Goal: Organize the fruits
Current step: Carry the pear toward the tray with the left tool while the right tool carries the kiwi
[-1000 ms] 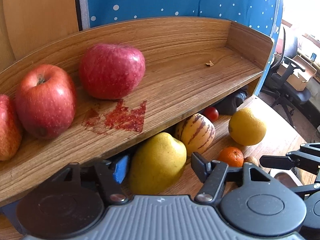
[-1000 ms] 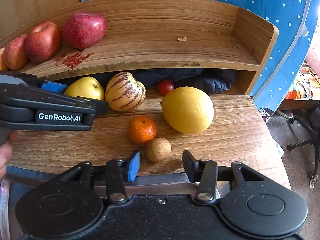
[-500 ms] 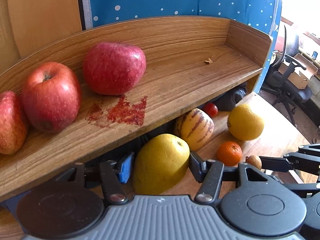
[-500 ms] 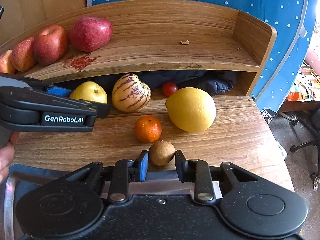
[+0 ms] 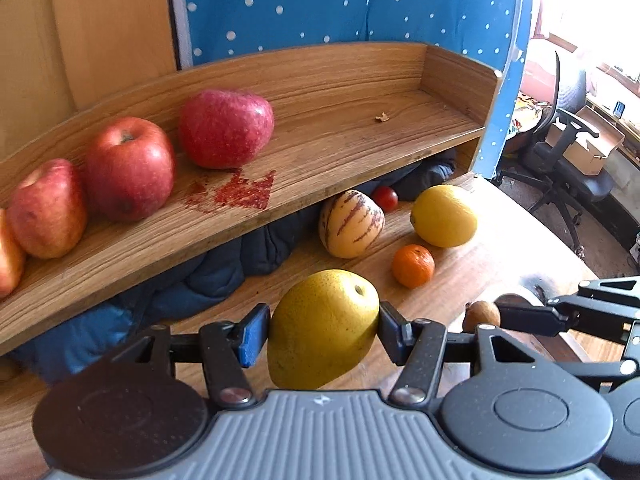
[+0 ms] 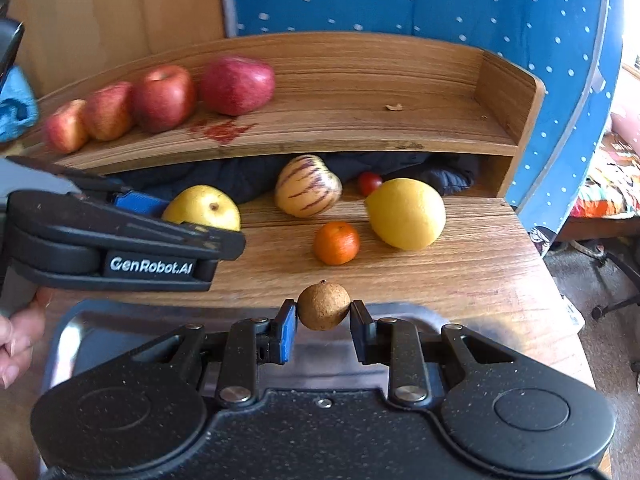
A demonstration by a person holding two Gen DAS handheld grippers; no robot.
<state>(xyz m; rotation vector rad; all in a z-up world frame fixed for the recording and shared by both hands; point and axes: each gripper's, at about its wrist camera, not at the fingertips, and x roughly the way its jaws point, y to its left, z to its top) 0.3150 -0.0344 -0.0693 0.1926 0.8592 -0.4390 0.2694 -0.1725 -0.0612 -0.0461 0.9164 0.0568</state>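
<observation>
My left gripper [image 5: 320, 330] is shut on a yellow-green pear [image 5: 324, 326], held clear of the wooden table [image 5: 460, 292]. My right gripper [image 6: 323, 322] is shut on a small round brown fruit [image 6: 323, 306], lifted over the rim of a metal tray [image 6: 408, 312]. On the table lie a striped melon [image 6: 308, 192], a cherry tomato [image 6: 370, 183], a large lemon [image 6: 406, 214] and a mandarin [image 6: 336, 243]. Several red apples [image 5: 226, 134] sit in a row on the left of the wooden shelf [image 5: 340, 136].
Dark blue cloth [image 5: 224, 264] is stuffed under the shelf. A red stain [image 5: 236, 196] and a small crumb [image 5: 383, 117] mark the shelf board, whose right half is bare. A blue dotted panel [image 6: 420, 4] stands behind. An office chair [image 5: 568, 152] stands beyond the table's right edge.
Both grippers closed on their fruit and drew back and up: the left took the pear from under the shelf, the right took the brown fruit off the table.
</observation>
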